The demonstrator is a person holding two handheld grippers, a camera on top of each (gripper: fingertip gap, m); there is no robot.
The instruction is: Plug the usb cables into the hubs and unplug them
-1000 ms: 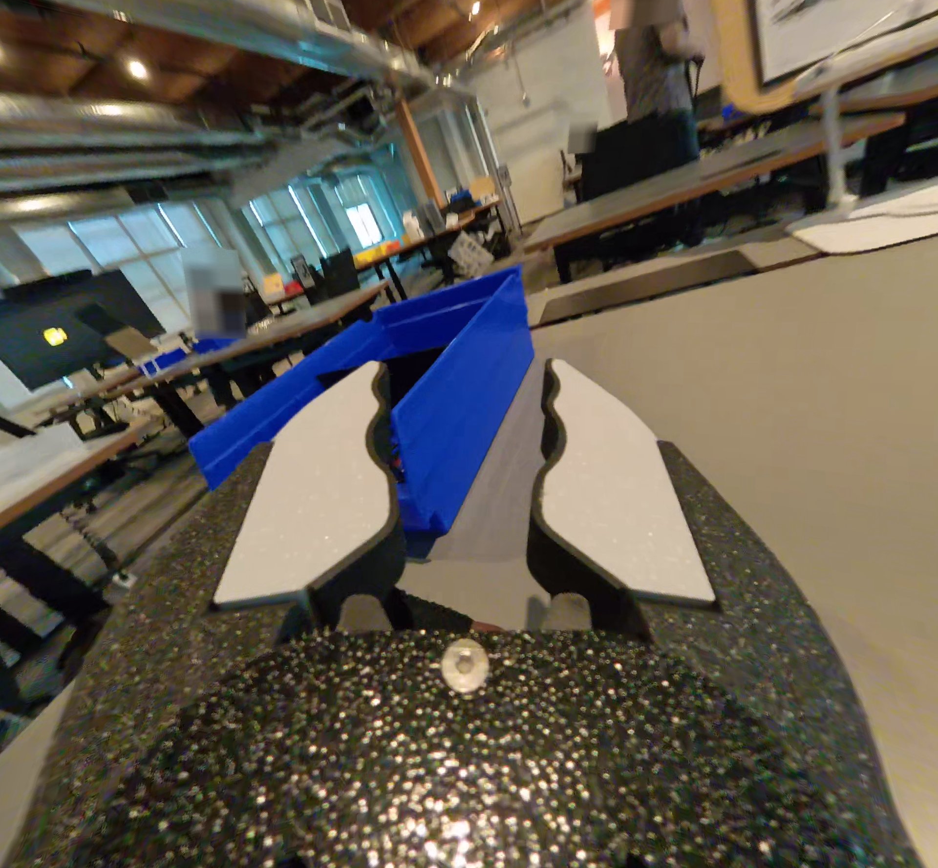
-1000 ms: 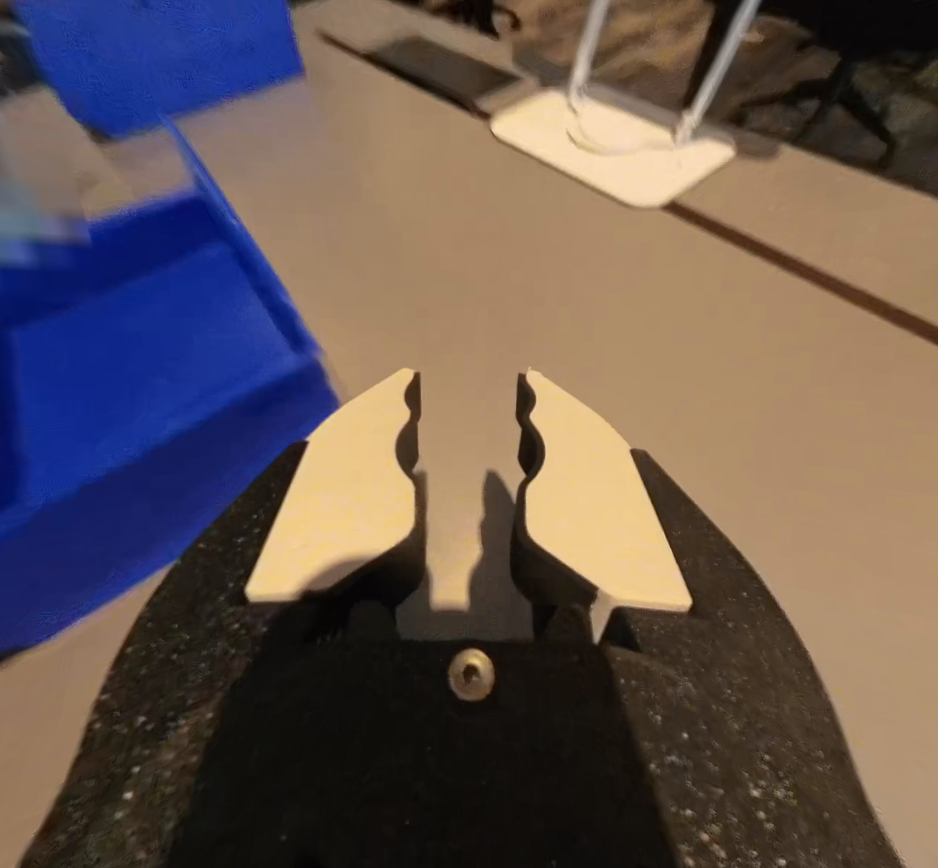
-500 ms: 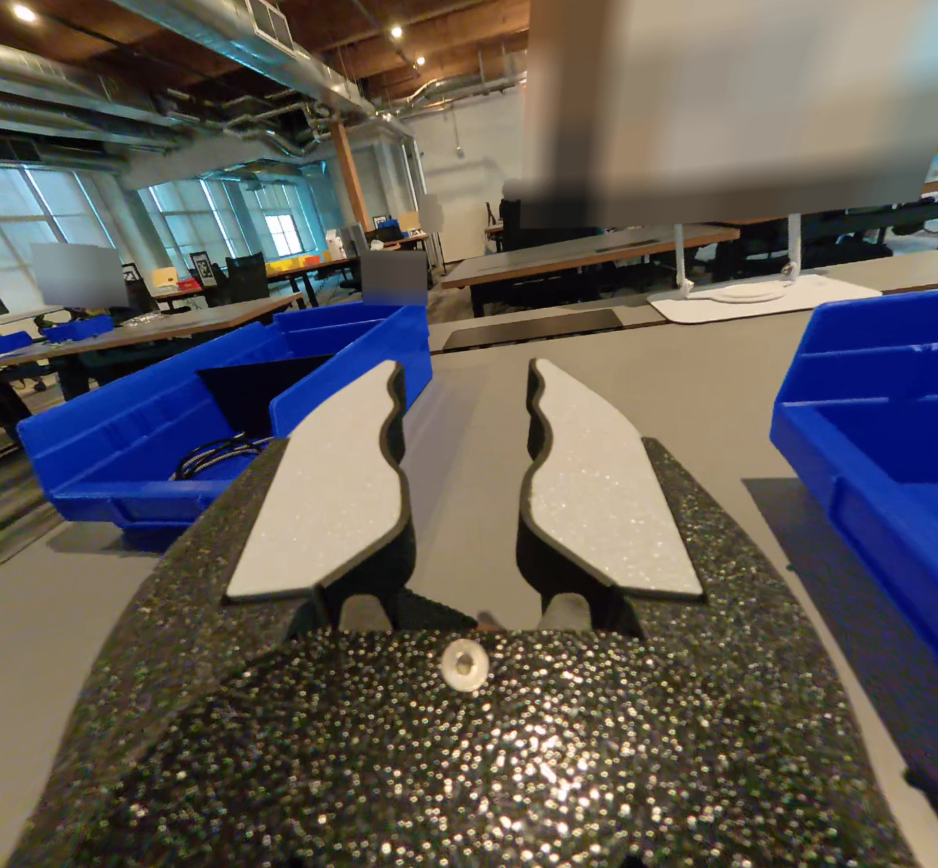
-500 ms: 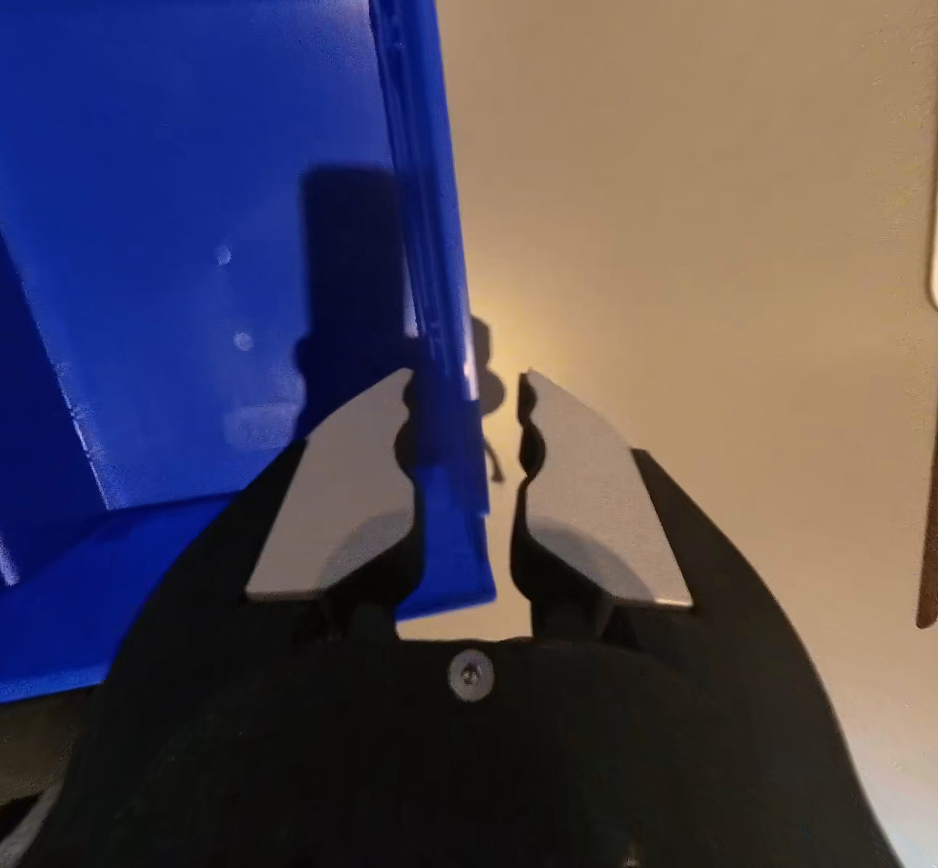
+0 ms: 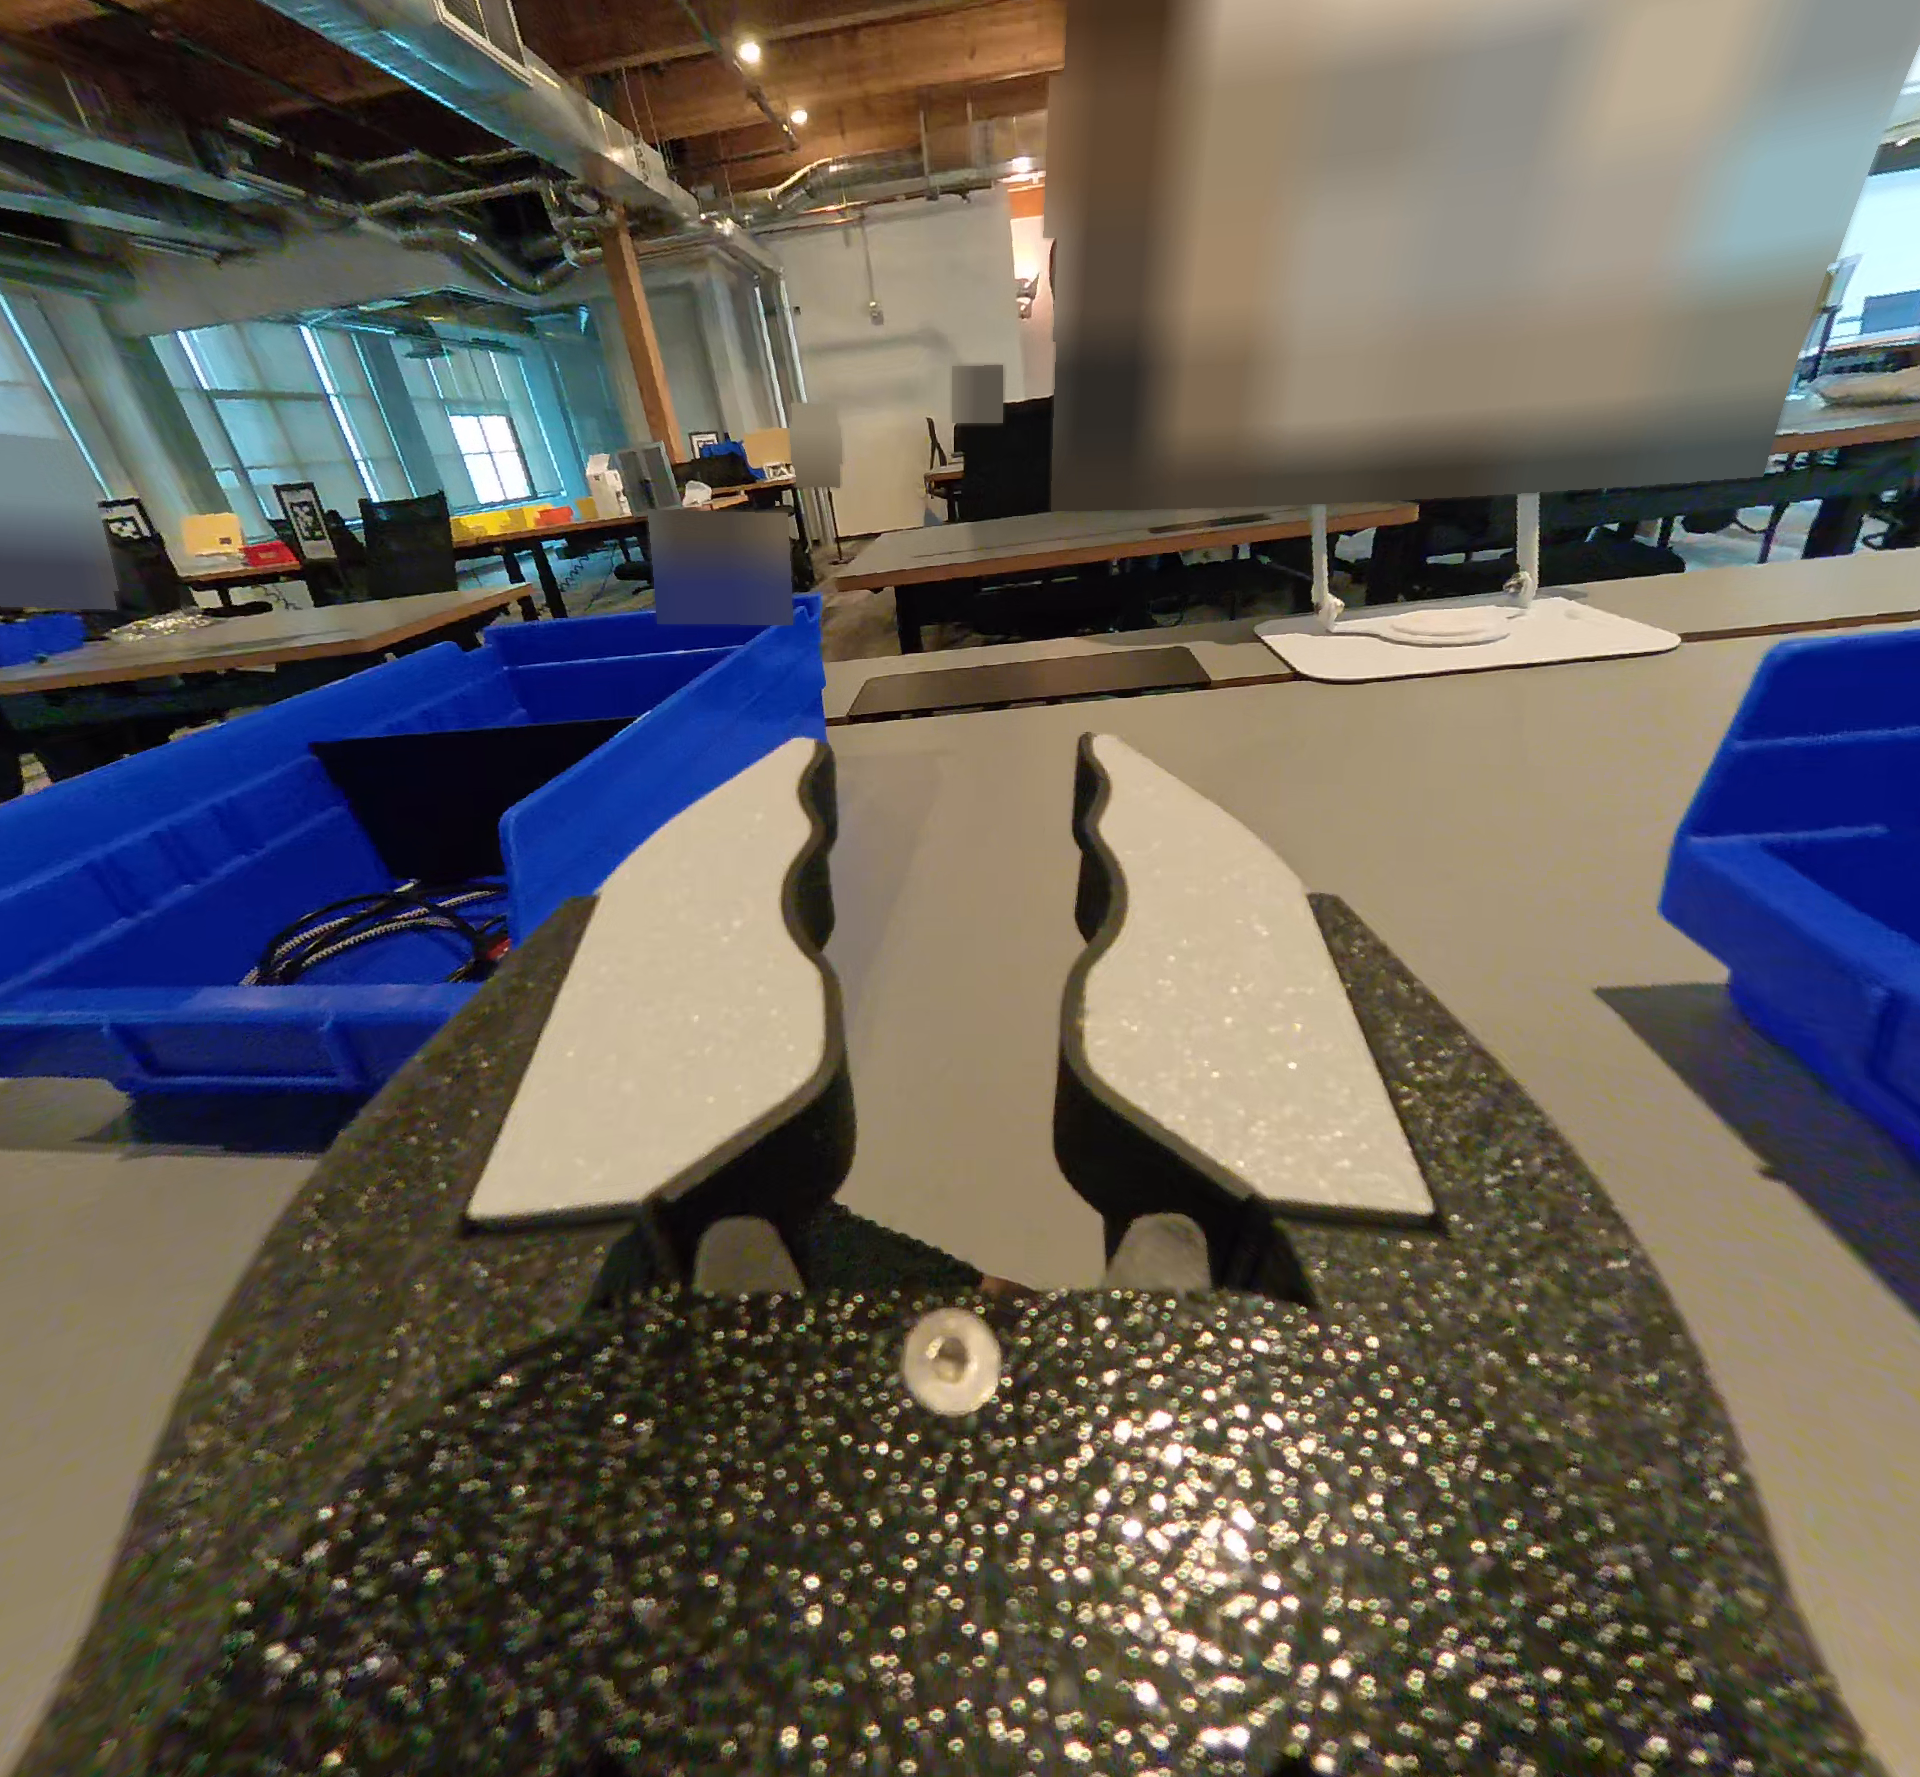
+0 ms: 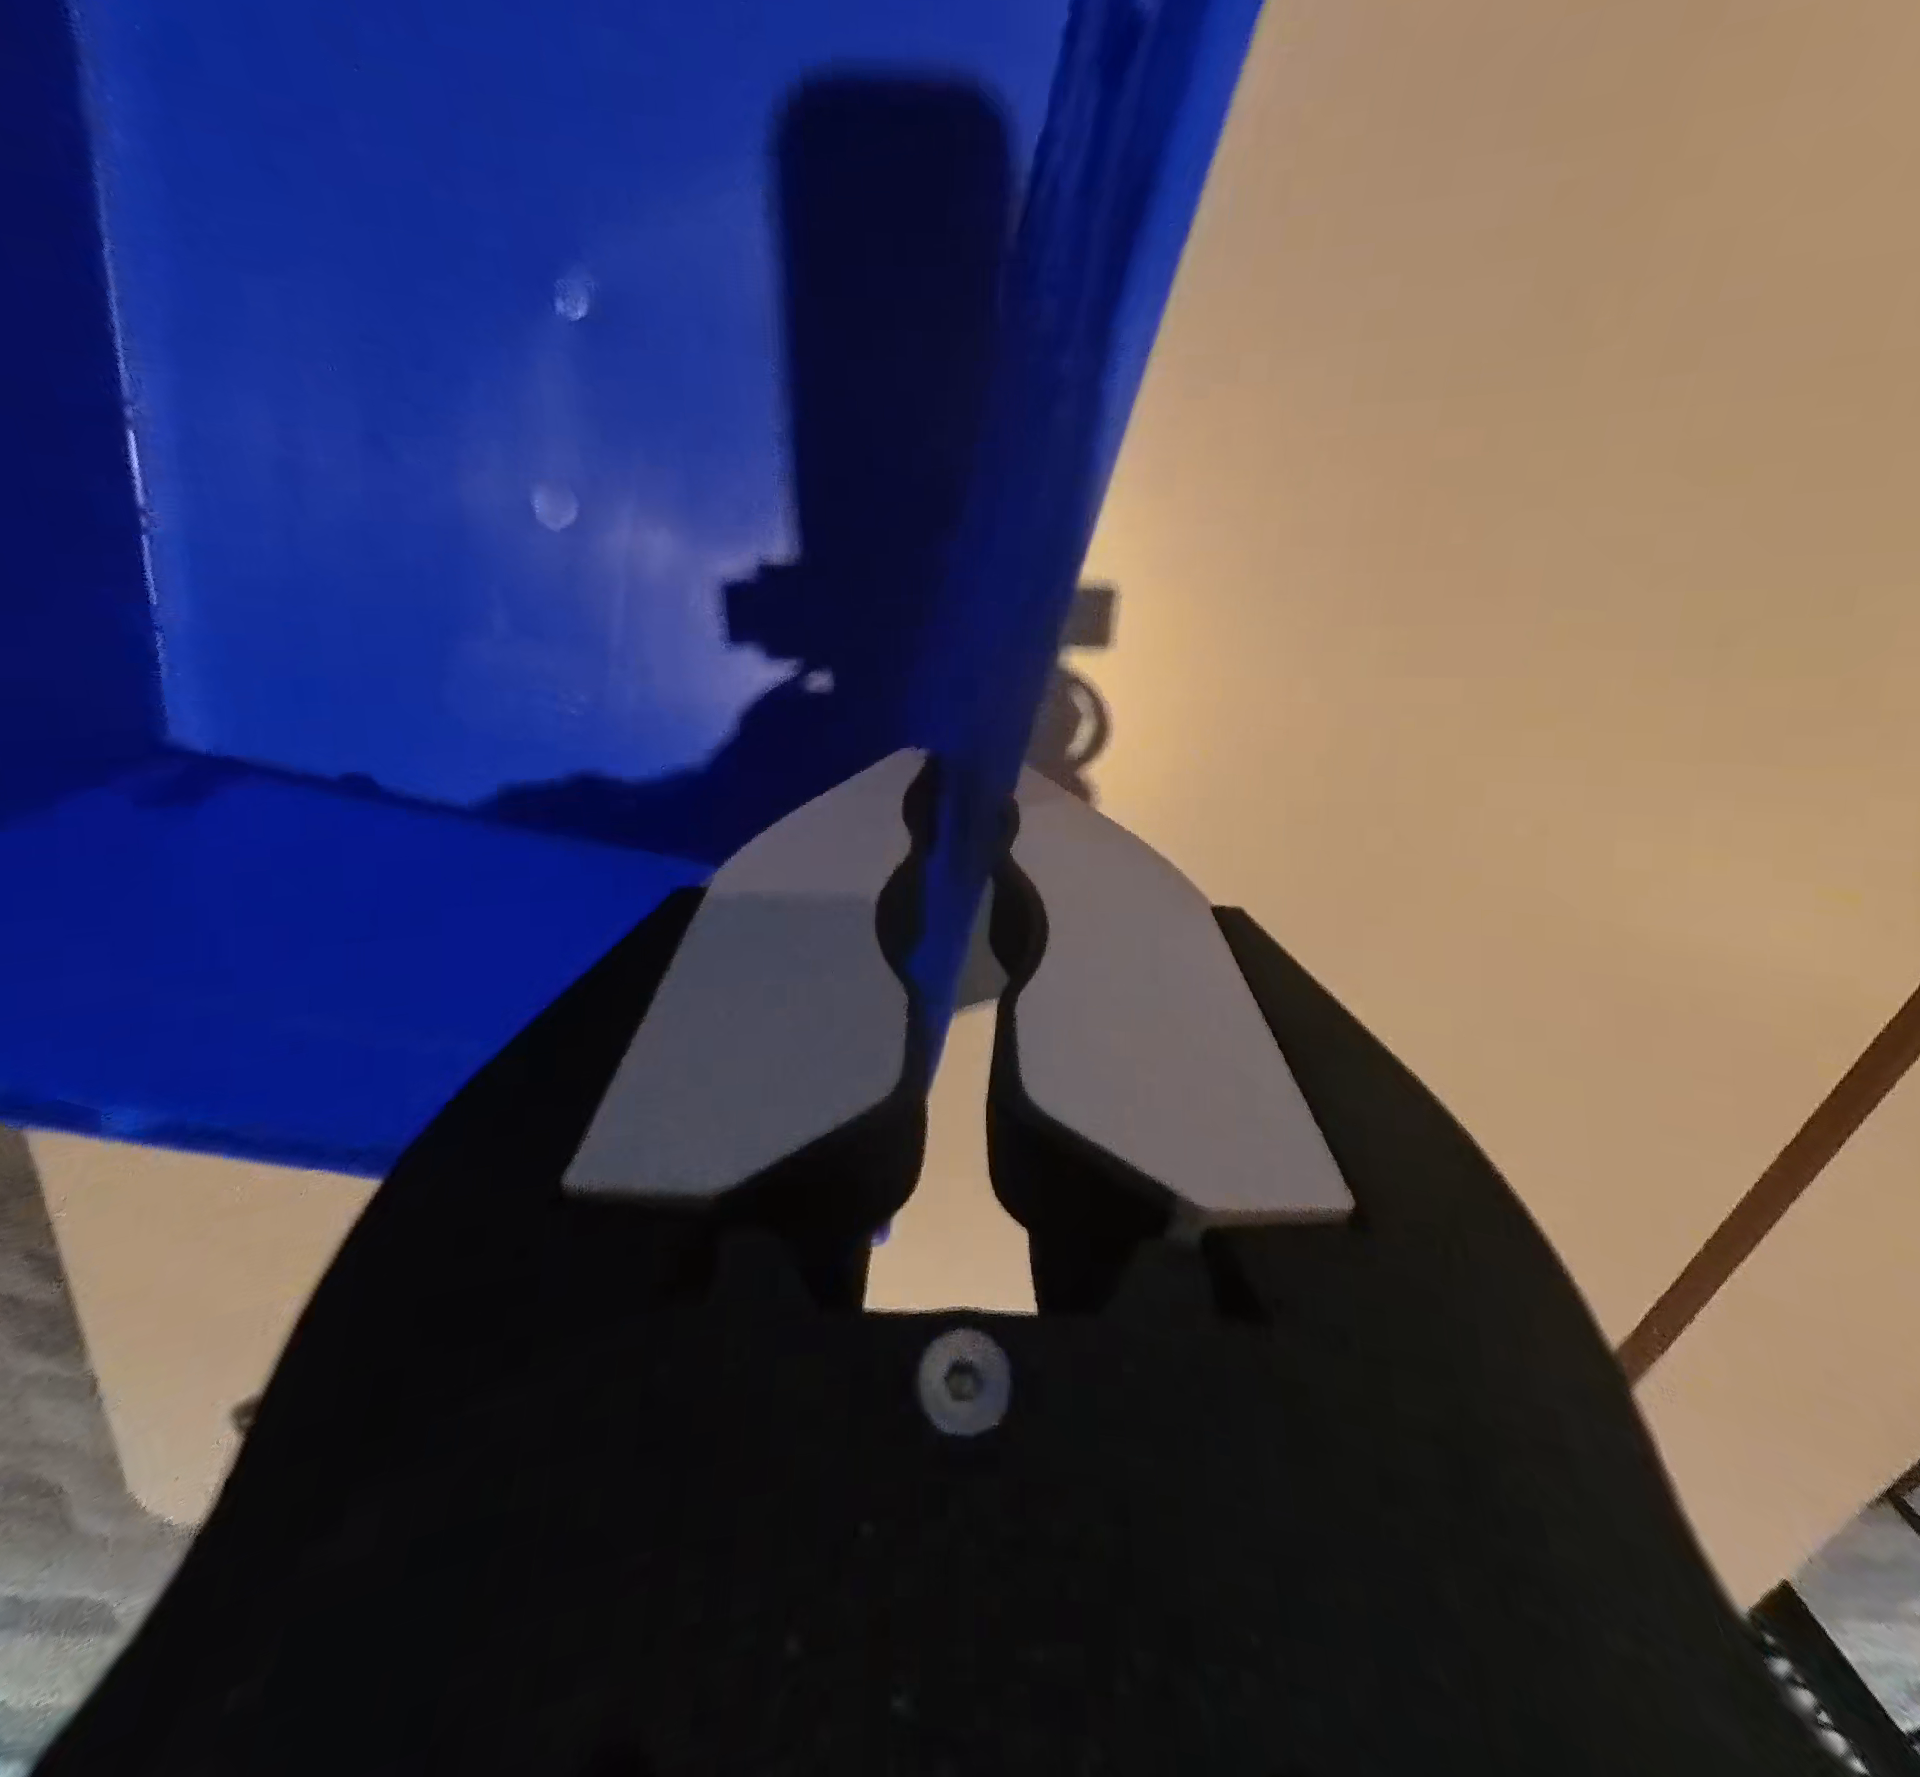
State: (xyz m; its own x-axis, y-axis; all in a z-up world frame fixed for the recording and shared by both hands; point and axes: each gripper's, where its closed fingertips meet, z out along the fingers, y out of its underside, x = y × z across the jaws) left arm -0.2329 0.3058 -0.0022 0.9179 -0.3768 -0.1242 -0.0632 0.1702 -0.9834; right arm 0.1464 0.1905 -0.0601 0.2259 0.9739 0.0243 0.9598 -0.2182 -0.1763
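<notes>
In the left wrist view my left gripper [image 5: 953, 751] is open and empty, held low over the grey table [image 5: 1299, 844]. To its left stands a blue bin [image 5: 665, 761] with coiled black USB cables [image 5: 374, 938] and a black divider inside. In the right wrist view my right gripper [image 6: 966, 782] is shut on the side wall of a second blue bin [image 6: 1049, 377]. The part of this bin's inside that shows holds only a dark shadow. This second blue bin also shows at the right of the left wrist view [image 5: 1808, 854]. No hub shows in either view.
A white monitor stand base [image 5: 1455, 636] and a black strip [image 5: 1029, 678] sit at the table's far edge. Bare table [image 6: 1507, 480] lies right of the gripped bin, crossed by a dark seam [image 6: 1766, 1187]. Other desks and chairs stand beyond. The tips of one gripper are about 40 cm away from the tips of the other.
My right gripper swung over the bin's right wall and closed on it. My left gripper turned from the left bin to face the middle of the table, staying open.
</notes>
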